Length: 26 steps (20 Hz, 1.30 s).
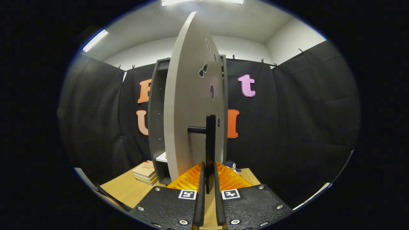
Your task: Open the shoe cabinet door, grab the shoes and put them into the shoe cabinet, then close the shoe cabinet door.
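grey door (188, 105) of the cabinet (158, 127) stands part open, its edge turned toward the tongs (208, 179). the tongs are clamped on the lower end of the black handle (210, 143), both fingers pressing its sides. step in hand, as judged: swinging the door. keep the grip square on the handle and follow the hinge arc; a straight pull would likely twist the bar out of the fingers. the shelves are open to the left of the door. books (145, 172) lie on the surface (127, 188) left of the cabinet base (a small toy (232, 166) sits to the right). shoes cannot be made out here. free room lies right of the door.
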Tool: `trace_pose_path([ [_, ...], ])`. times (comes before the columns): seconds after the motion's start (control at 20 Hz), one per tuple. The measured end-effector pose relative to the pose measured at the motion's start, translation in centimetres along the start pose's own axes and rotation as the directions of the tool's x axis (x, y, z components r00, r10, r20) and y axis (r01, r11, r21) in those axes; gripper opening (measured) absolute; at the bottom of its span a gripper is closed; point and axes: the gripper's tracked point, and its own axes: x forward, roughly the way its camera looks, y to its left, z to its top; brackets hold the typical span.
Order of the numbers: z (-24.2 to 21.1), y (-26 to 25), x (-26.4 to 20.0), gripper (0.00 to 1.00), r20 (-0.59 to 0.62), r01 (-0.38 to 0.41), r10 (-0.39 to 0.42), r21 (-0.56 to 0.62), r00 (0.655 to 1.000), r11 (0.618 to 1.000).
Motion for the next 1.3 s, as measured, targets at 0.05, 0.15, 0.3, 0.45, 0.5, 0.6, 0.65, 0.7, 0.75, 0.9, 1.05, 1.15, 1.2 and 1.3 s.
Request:
trace_pose_path([
  [0.05,0.1,-0.7,-0.1,0.14,0.001,0.002,-0.002,0.003,1.0,1.0],
  [0.15,-0.1,-2.0,-0.3,0.13,-0.002,0.006,-0.006,0.02,1.0,1.0],
  [0.3,-0.1,-3.2,-0.4,0.11,0.001,0.006,-0.006,0.041,1.0,0.999],
  [0.45,-0.2,-3.3,-0.3,0.07,0.001,-0.031,0.031,0.04,1.0,0.999],
  [0.5,-0.2,-3.3,-0.3,0.07,-0.006,-0.048,0.048,0.05,0.999,0.998],
  [0.6,-0.3,-3.0,-0.3,0.08,-0.011,-0.064,0.065,0.062,0.998,0.996],
  [0.65,-0.4,-3.1,-0.2,0.09,-0.01,-0.066,0.067,0.058,0.998,0.996],
  [0.7,-0.4,-3.2,-0.3,0.09,-0.006,-0.063,0.063,0.049,0.998,0.997],
  [0.75,-0.4,-3.2,-0.4,0.09,-0.003,-0.063,0.063,0.043,0.998,0.997],
  [0.9,-0.4,-3.3,-0.2,0.09,0.001,-0.066,0.066,0.044,0.998,0.997],
  [1.05,-0.4,-3.2,-0.3,0.09,0.001,-0.072,0.072,0.055,0.997,0.996],
  [1.15,-0.3,-3.3,-0.4,0.09,0.004,-0.063,0.063,0.048,0.998,0.997],
  [1.2,-0.2,-3.3,-0.4,0.09,0.011,-0.057,0.057,0.042,0.998,0.997],
  [1.3,0.3,-3.3,-0.7,0.1,0.045,-0.046,0.045,0.03,0.998,0.998],
])
